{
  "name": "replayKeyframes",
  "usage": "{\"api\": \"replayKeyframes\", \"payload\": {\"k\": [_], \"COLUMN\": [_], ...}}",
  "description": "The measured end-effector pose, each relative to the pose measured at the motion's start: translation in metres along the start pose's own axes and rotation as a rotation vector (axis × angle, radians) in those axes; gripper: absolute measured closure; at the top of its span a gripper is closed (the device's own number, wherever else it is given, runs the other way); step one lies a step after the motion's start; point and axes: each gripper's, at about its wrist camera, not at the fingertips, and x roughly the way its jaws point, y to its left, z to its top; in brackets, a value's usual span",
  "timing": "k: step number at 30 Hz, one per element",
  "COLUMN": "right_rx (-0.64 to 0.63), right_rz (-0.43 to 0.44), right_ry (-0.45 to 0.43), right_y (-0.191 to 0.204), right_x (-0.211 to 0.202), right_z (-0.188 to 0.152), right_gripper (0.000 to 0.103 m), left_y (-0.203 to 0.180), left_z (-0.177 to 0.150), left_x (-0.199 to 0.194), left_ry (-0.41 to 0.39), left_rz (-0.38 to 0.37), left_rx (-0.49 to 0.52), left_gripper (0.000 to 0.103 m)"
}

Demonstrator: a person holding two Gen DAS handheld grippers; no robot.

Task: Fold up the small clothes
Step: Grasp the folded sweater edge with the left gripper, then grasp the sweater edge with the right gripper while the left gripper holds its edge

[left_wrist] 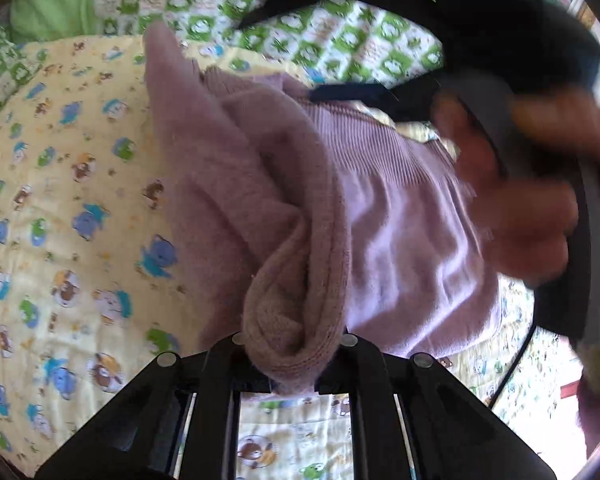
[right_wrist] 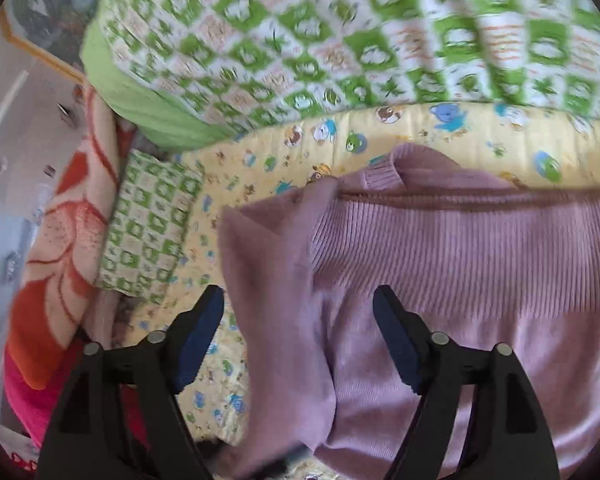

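One soft, light mauve knitted sweater (left_wrist: 400, 216): left gripper (left_wrist: 294, 364) clamps its bunched sleeve; right gripper (right_wrist: 298, 300) gapes above the ribbed hem.

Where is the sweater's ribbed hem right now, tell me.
In the right wrist view the ribbed hem runs across the centre-right, just beyond the open right gripper, lying on the yellow animal-print quilt.

Left tongs (left_wrist: 292, 364): black plastic frame, ribbed struts, round silver screw heads, right tongs (right_wrist: 298, 336): black angular arms, dark blue pads (right_wrist: 396, 340) on the inner faces, silver screws at the joints, person's hand (left_wrist: 516, 200): bare skin, blurred, black cable alongside.
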Motion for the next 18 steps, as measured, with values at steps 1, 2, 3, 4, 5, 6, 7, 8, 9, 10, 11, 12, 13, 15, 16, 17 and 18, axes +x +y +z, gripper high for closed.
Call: {"api": "replayKeyframes", "payload": {"k": [1,2,3,4,5,6,7,8,9,10,11,12,13,15,16,17,18], "right_rx": [-0.030,-0.046,-0.064,-0.076,-0.087,-0.100,-0.109,-0.113,-0.116,-0.127,-0.148,-0.164,-0.177,-0.167,-0.159,-0.153,-0.151], "right_rz": [-0.006,-0.005,-0.006,-0.028,-0.051,-0.060,-0.065,-0.060,-0.043,-0.023,-0.034,-0.059,-0.089,-0.125,-0.127,-0.129,-0.131], "right_ry": [0.021,0.037,0.072,0.110,0.125,0.132,0.143,0.153,0.155,0.159,0.165,0.170,0.172,0.189,0.198,0.216,0.211], "right_y": [0.005,0.008,0.012,0.014,0.015,0.016,0.018,0.021,0.023,0.028,0.033,0.037,0.038,0.034,0.031,0.027,0.023], "right_x": [0.007,0.012,0.021,0.031,0.037,0.042,0.047,0.051,0.052,0.054,0.057,0.060,0.063,0.070,0.072,0.074,0.070], "right_z": [0.005,0.008,0.010,0.012,0.013,0.014,0.014,0.014,0.014,0.013,0.013,0.013,0.013,0.014,0.015,0.015,0.015], "right_gripper": [0.025,0.025,0.025,0.025,0.025,0.025,0.025,0.025,0.025,0.025,0.025,0.025,0.025,0.037,0.064,0.077,0.090], "left_y": [-0.002,-0.003,-0.004,-0.004,-0.004,-0.004,-0.004,-0.005,-0.005,-0.006,-0.007,-0.007,-0.008,-0.012,-0.013,-0.014,-0.015], "left_z": [-0.001,-0.001,0.000,0.000,0.001,0.000,0.000,0.000,0.001,0.007,0.008,0.009,0.008,0.005,0.003,0.003,0.004], "left_x": [0.003,0.004,0.005,0.007,0.008,0.008,0.009,0.011,0.012,0.016,0.017,0.018,0.017,0.017,0.016,0.015,0.013], "left_ry": [0.006,0.008,0.009,0.011,0.013,0.014,0.018,0.022,0.023,0.023,0.022,0.022,0.023,0.024,0.025,0.027,0.029], "left_rz": [-0.001,-0.003,0.000,0.004,0.004,0.003,0.006,0.005,0.004,0.005,0.005,0.007,0.007,0.009,0.011,0.007,-0.003], "left_rx": [0.001,0.001,0.003,0.006,0.008,0.010,0.011,0.010,0.010,0.009,0.011,0.014,0.018,0.025,0.030,0.033,0.035], "left_gripper": [0.094,0.094,0.094,0.094,0.094,0.094,0.094,0.094,0.094,0.094,0.094,0.094,0.094,0.094,0.094,0.094,0.094]}}
